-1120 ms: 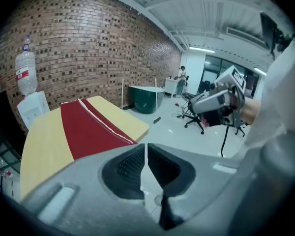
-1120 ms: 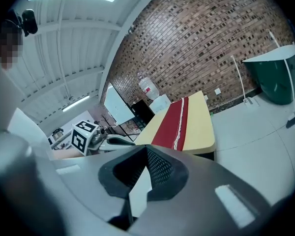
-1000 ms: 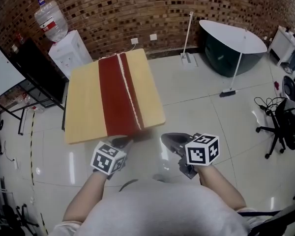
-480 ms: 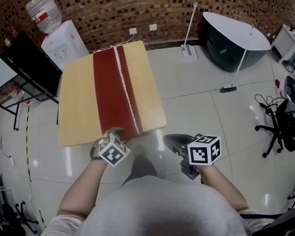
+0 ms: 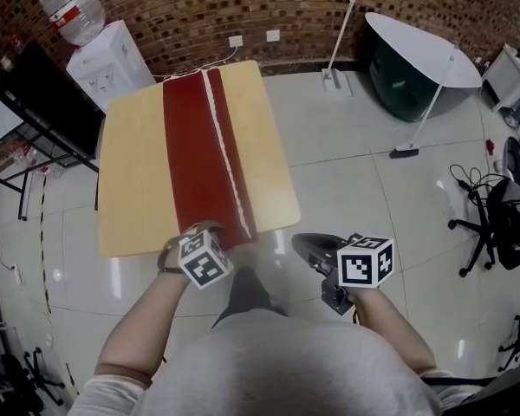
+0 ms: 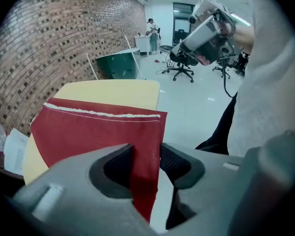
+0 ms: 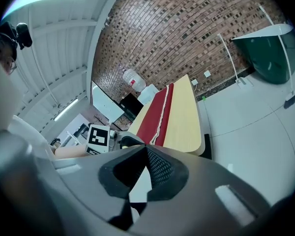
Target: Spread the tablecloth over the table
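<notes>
From overhead, the light wooden table stands on the pale tiled floor in front of a brick wall, with a water dispenser just beyond its far left corner. The red tablecloth lies folded in a long strip down the middle of the tabletop, from the far edge to the near one, with a white hem line running along it. The bare wood shows on both sides of it. The left gripper is down at the table's near edge, right where the strip ends. The right gripper hangs over the floor to the right of the table's near corner, well clear of the cloth. Looking along the left gripper's own jaws, they have just been opening and now stand spread. The end of the red cloth drapes off the table edge and hangs between them. It lies close against the left-hand pad, while there is a clear gap to the right-hand one, so nothing is pinched. The other gripper and the person's grey shirt show up at the right of that view. Looking along the right gripper's jaws, the two pads are pressed together with nothing between them. Beyond them the table runs off toward the wall, and the red strip lies along its top.
</notes>
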